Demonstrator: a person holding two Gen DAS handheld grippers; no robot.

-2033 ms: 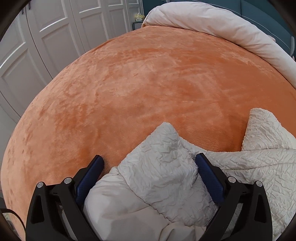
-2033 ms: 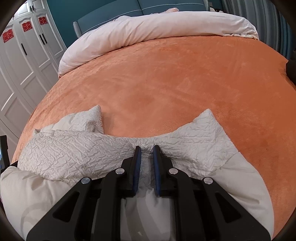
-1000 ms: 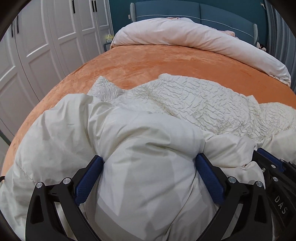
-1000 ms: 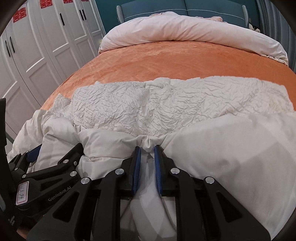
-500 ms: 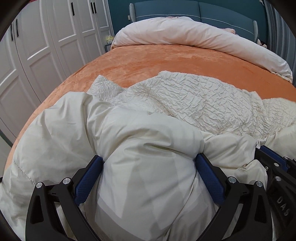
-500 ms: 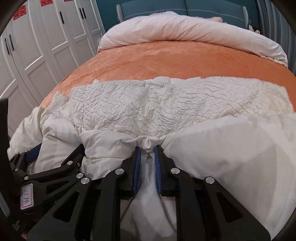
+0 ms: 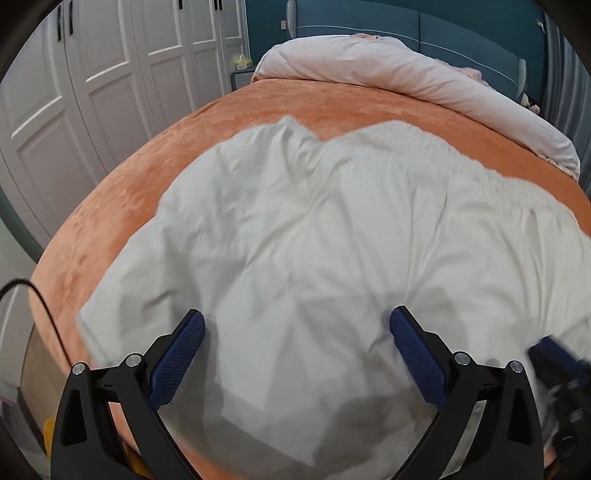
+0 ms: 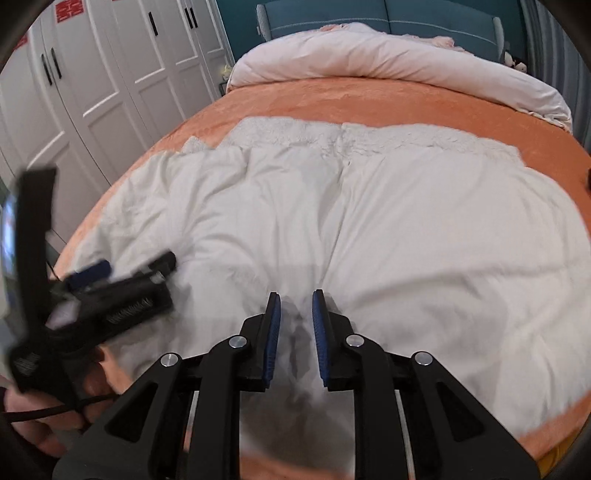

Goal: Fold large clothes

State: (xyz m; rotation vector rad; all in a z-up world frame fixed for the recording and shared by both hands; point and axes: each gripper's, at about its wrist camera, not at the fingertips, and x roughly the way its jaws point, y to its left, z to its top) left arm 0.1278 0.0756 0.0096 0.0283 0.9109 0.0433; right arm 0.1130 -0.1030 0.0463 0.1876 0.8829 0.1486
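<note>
A large cream padded garment (image 7: 332, 221) lies spread flat on the orange bed cover (image 7: 147, 166), its crinkled lining showing along the far edge. My left gripper (image 7: 295, 317) hovers over the garment's near edge, jaws wide open and not touching the cloth. In the right wrist view the same garment (image 8: 424, 221) fills the middle of the bed. My right gripper (image 8: 296, 295) hangs above its near edge with its jaws opening, a narrow gap between the blue pads (image 8: 273, 332) and no cloth pinched. The left gripper (image 8: 110, 280) shows blurred at the left, held by a hand (image 8: 92, 376).
A rolled pale duvet (image 8: 369, 55) lies across the head of the bed before a blue headboard (image 8: 406, 14). White wardrobe doors (image 7: 92, 74) run along the left side. A black cable (image 7: 44, 306) hangs at the bed's left edge.
Both grippers have let go of the garment and pulled back and upward. The bunched cloth has dropped out of the jaws and now lies flat on the bed. The right jaws have parted slightly.
</note>
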